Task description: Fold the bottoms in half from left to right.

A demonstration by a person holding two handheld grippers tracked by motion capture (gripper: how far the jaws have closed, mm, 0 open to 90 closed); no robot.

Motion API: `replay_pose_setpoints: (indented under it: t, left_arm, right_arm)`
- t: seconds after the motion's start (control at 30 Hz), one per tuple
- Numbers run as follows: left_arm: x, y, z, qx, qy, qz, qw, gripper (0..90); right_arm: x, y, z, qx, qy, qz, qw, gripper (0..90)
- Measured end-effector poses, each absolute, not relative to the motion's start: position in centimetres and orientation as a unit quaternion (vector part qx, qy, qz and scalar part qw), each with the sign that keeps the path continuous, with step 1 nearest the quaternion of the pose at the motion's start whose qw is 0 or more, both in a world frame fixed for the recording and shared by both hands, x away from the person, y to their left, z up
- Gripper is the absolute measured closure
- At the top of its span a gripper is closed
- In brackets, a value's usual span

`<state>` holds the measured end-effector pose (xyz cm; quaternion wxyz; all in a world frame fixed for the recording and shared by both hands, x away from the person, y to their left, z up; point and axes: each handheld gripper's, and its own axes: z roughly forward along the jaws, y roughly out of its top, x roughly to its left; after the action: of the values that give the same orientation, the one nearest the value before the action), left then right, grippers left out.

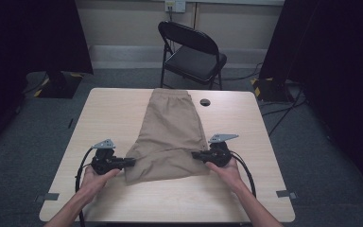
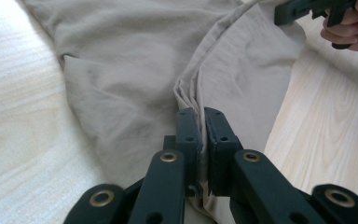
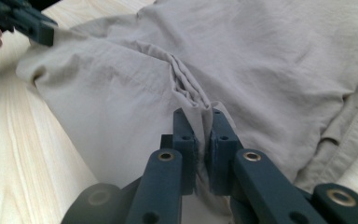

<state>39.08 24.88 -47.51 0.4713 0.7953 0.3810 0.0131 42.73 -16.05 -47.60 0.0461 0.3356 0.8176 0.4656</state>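
Khaki shorts [image 1: 172, 135] lie flat in the middle of the table [image 1: 113, 113], waistband toward the top of the frame and the leg hems toward the bottom, where the person's hands come in. The left tool [image 1: 131, 162] pinches the cloth at the lower left edge of the shorts, and the right tool [image 1: 194, 155] pinches it at the lower right edge — both sets of jaws are pressed together on a gathered ridge of fabric, as each gripper view shows up close. In the left gripper view the shorts [image 2: 135, 70] bunch into a pleat running straight into the left tool [image 2: 201, 116]; the right gripper view shows the same with the shorts [image 3: 270, 60] and the right tool [image 3: 199, 116]. Gripping both sides of the lower part at once looks meant to keep the cloth taut and even — likely so the hem end can be lifted and folded up toward the waistband without skewing.
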Motion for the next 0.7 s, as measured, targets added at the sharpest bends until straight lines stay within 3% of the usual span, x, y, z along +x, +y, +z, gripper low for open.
replay_pose_setpoints:
  t: [0.3,0.7]
  left_arm:
    - [40.6,24.1,-48.2,0.813,0.387,0.057,0.432,85.7]
    - [39.1,23.5,-47.0,0.819,0.354,0.047,0.449,85.8]
  right_arm:
    - [43.4,-15.7,-48.9,0.35,0.827,0.437,0.053,84.4]
    - [41.4,-16.0,-48.5,0.344,0.839,0.417,0.058,84.6]
